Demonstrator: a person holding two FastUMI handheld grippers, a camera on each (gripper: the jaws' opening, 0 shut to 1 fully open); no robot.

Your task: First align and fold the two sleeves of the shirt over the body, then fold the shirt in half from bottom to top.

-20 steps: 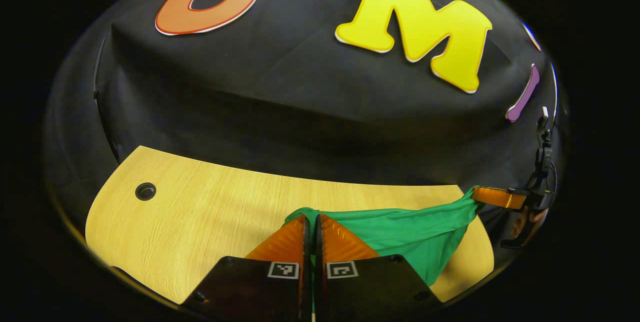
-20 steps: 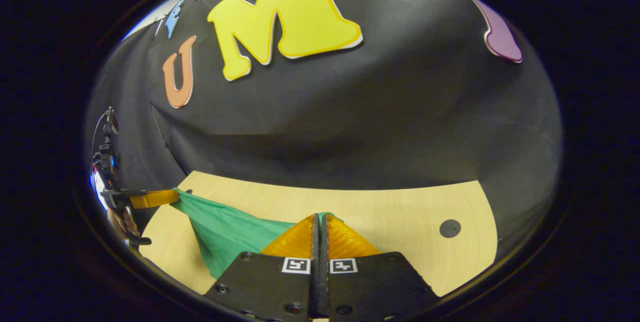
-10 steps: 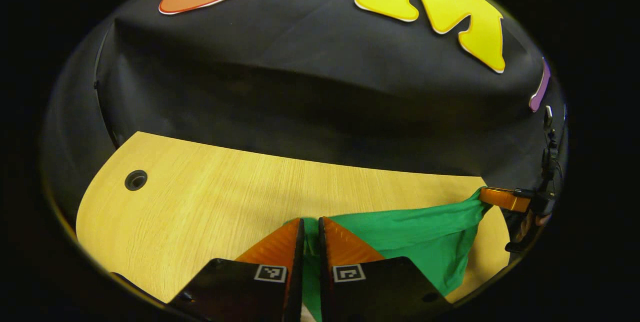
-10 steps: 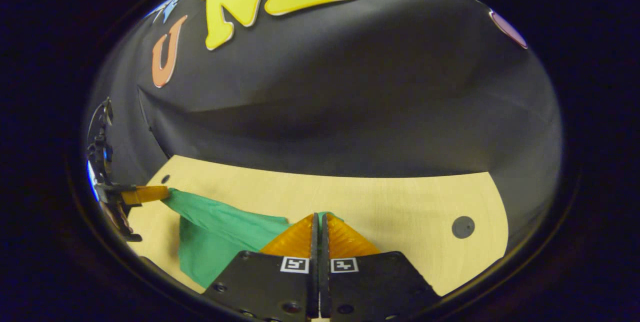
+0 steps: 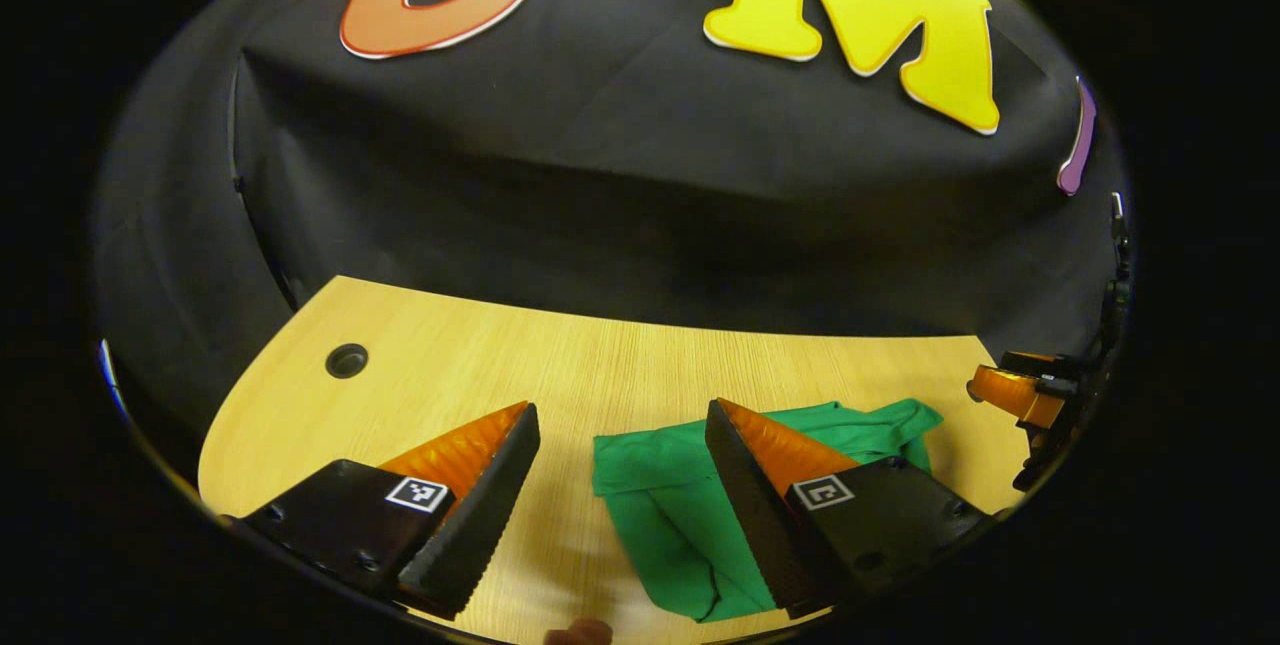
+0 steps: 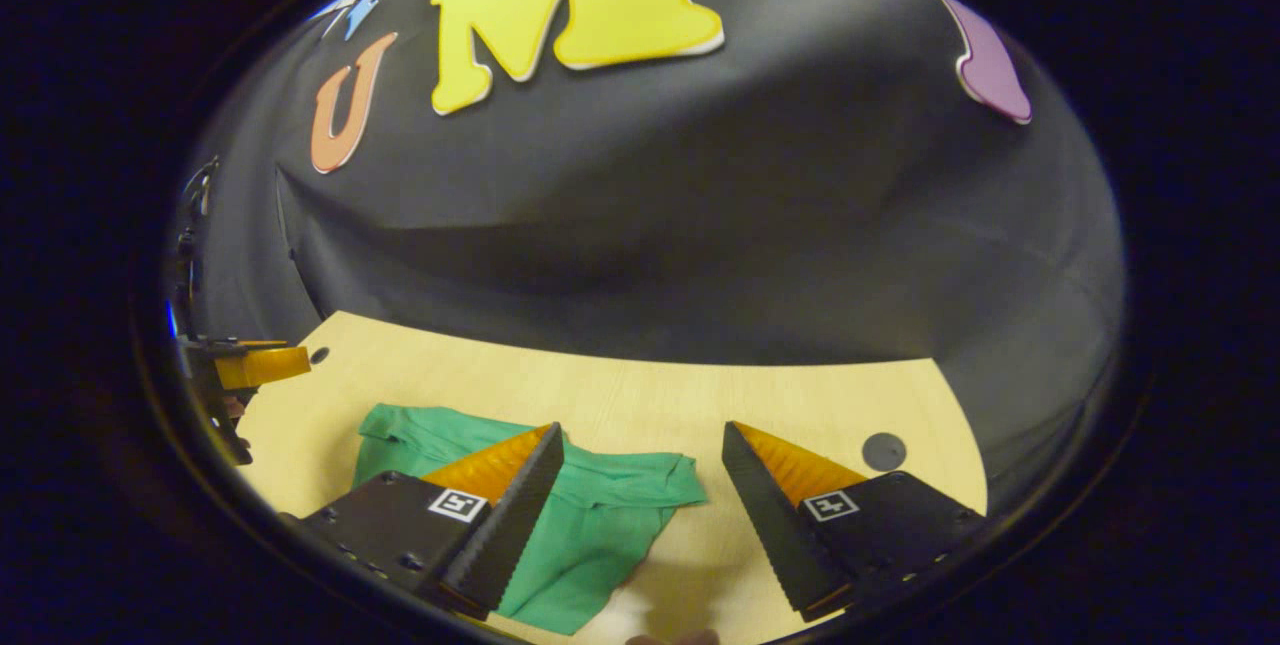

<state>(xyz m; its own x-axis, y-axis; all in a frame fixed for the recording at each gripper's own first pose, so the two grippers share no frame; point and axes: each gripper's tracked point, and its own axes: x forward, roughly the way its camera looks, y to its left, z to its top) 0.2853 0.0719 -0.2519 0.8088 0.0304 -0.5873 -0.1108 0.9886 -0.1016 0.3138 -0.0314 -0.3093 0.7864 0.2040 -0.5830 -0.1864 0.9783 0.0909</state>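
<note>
Both grippers have let go since a moment ago: their jaws, which were pinched on the cloth and holding it stretched in the air, now stand wide apart with nothing between them, and the soft green fabric shirt has dropped onto the pale wood-grain worktop. Starting at the left, a small round dark hole sits in the worktop near its far corner. Next comes the left gripper, spread over the shirt's near-left edge, its ridged inner faces showing plainly. Across in the right gripper view, the shirt lies as a compact, rumpled block with a soft doubled edge along the top, which suggests the bottom-to-top fold has just been laid. I'd judge the release was made here so the cloth settles in place rather than dragging back. The right gripper hangs open above the shirt's right end, one finger over the fabric, the other over bare wood. Further right is another round dark hole. The cloth looks thin and limp, with loose creases; the fold is not crisp, so some smoothing may be wanted.
</note>
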